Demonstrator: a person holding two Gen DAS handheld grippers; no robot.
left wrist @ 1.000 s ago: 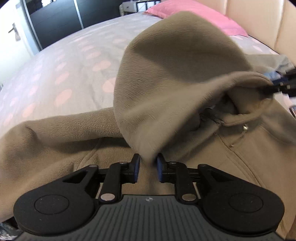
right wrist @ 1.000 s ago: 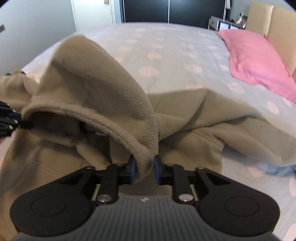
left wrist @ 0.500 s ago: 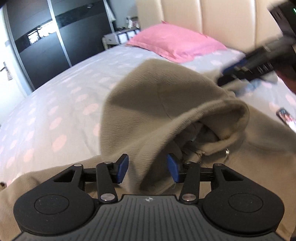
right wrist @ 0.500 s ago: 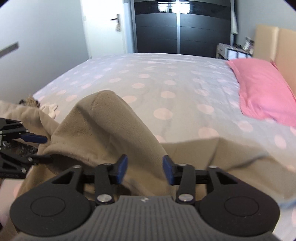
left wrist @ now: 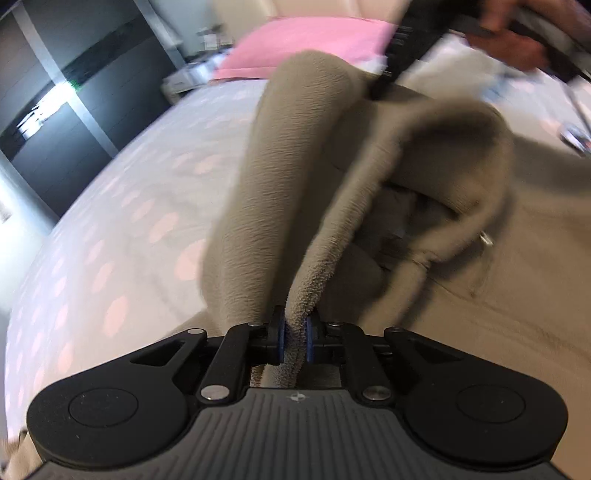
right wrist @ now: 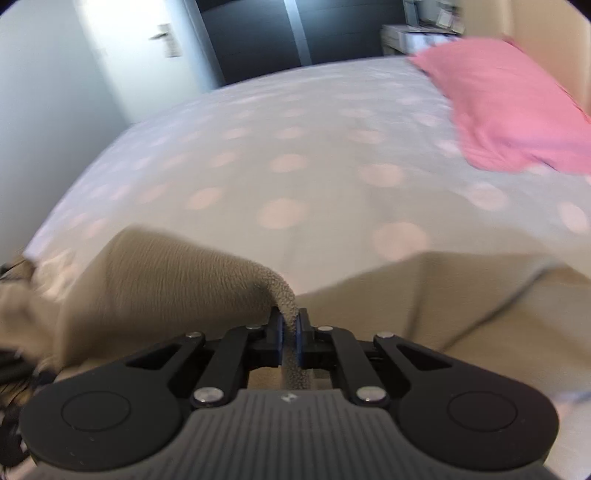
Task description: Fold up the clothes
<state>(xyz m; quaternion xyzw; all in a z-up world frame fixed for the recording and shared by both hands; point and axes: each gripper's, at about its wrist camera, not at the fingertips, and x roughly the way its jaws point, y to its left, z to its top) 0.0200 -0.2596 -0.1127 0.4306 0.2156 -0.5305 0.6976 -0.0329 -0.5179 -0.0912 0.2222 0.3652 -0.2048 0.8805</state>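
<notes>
A tan fleece hoodie [left wrist: 498, 314] lies spread on the bed, its hood [left wrist: 295, 155] pulled up into a ridge. In the left wrist view my left gripper [left wrist: 294, 332] is closing, and its blue pads pinch the hood's fleecy rim. A metal drawstring tip [left wrist: 487, 239] shows beside the hood opening. In the right wrist view my right gripper [right wrist: 290, 332] is closing too, its pads pressed on a strip of the hood's edge [right wrist: 286, 295]. The hoodie's body [right wrist: 461, 306] lies flat behind it. A person's hand [left wrist: 517, 48] shows blurred at the top right.
The bed cover [right wrist: 295, 166] is pale grey with pink dots. A pink pillow [right wrist: 517, 110] lies by the beige headboard [right wrist: 546, 48]. A dark wardrobe [left wrist: 55, 110], a white door [right wrist: 122, 55] and a nightstand [right wrist: 413, 33] stand beyond. A small dark object [left wrist: 576, 138] lies at the right.
Both grippers opened and let the hood go, then shut again on its rim. Both rolled, and the right one swung across the bed.
</notes>
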